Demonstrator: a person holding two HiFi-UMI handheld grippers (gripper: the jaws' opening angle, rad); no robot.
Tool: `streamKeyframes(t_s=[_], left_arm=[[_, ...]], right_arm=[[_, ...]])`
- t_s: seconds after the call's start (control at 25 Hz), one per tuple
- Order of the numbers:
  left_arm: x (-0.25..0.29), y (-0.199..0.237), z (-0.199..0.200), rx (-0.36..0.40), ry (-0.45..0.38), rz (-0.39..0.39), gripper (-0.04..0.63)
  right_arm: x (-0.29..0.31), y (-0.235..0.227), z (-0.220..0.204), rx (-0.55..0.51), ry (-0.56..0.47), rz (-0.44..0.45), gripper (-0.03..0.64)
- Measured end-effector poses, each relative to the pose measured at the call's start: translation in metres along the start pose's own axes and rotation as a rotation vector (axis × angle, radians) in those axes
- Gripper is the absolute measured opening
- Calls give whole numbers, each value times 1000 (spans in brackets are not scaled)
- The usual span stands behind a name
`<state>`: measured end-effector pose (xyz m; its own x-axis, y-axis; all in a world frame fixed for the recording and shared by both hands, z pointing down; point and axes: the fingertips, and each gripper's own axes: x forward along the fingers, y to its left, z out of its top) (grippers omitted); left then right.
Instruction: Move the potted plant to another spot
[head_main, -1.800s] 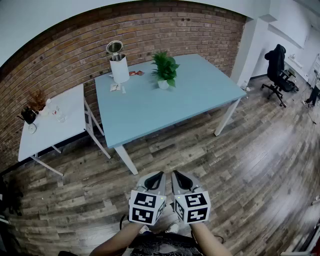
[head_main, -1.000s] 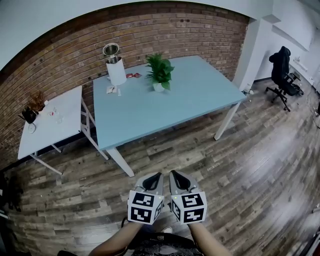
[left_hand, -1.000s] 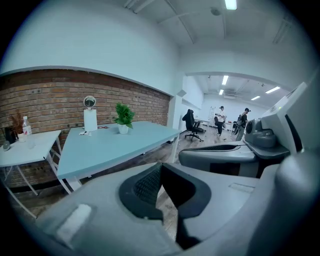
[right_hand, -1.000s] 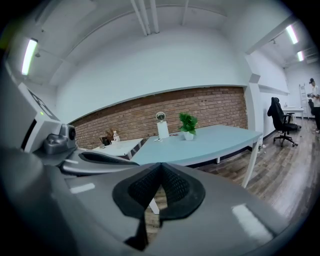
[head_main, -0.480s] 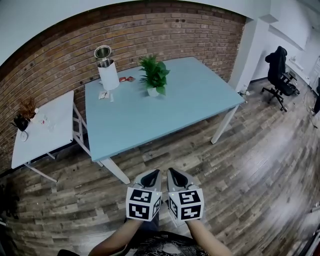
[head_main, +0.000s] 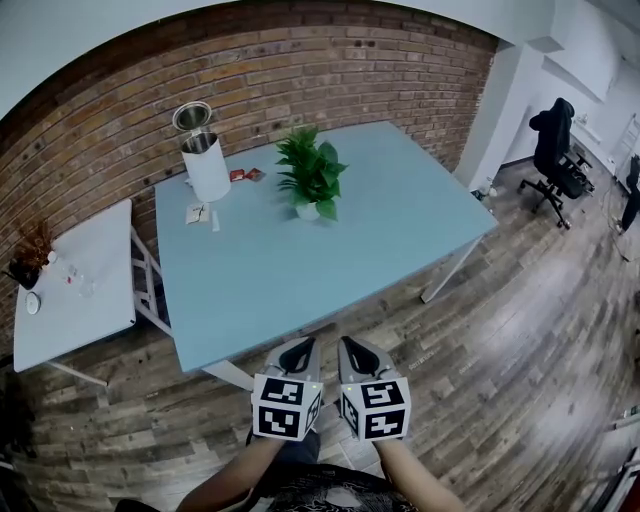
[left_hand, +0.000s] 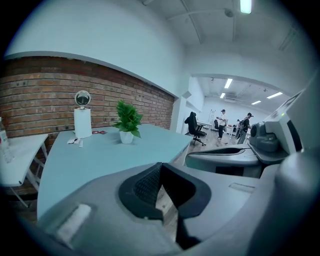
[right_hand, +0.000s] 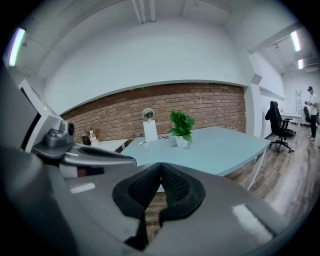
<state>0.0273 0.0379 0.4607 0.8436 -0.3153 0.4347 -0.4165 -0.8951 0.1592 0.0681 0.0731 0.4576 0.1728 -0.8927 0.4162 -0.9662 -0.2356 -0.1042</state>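
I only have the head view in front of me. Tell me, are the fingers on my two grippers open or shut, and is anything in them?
Observer: In its own view, the left gripper has its fingers shut, with nothing between them.
Operator: And the other one?
Observer: The right gripper is shut and empty as well.
Operator: Where is it pointing?
Observer: In the right gripper view, the potted plant stands on the table ahead, slightly right of where that gripper points.
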Motion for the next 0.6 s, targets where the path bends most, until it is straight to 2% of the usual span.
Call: streamKeyframes(t_s=[0.28, 0.6], left_arm=[[35, 51, 21, 10, 23, -9, -9], [58, 88, 31, 15, 39, -22, -8]], right_arm=[[62, 3, 24, 9, 24, -8, 2], [104, 7, 43, -8, 42, -33, 2]])
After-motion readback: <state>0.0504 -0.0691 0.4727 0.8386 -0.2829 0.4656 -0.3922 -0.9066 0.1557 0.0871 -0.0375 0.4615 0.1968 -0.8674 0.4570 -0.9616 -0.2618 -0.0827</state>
